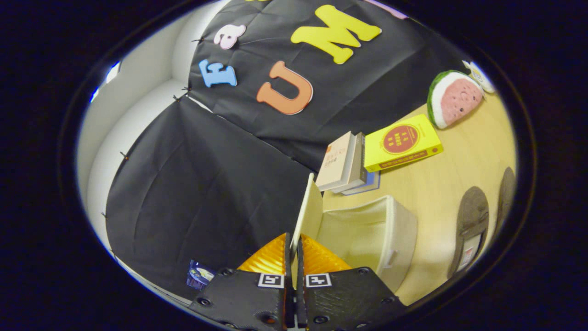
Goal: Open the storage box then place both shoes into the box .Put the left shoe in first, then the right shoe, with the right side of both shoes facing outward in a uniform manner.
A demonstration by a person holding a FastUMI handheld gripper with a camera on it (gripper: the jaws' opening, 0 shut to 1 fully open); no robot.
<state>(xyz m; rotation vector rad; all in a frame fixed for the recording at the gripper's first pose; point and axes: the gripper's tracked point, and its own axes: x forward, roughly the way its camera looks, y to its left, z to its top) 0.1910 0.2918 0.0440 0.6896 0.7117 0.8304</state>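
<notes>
Claw [293,243] fingers nearly together, pinching thin cream lid flap [307,211] of cream fabric storage box [372,234]; flap stands raised, box open just beyond fingers on pale wooden surface [441,184]. Two grey-brown shoes [473,225] lie side by side near box. Beyond: book stack [344,163], yellow book [402,142], watermelon-slice plush [452,99].

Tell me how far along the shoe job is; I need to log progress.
Done: little so far; the storage box shows a bare interior. In hand: the hand-held gripper is shut on the box's lid, whose thin edge sits between both fingers, raised upright. Left: both shoes lie on the table beyond the box, waiting to go in, left shoe first.
</notes>
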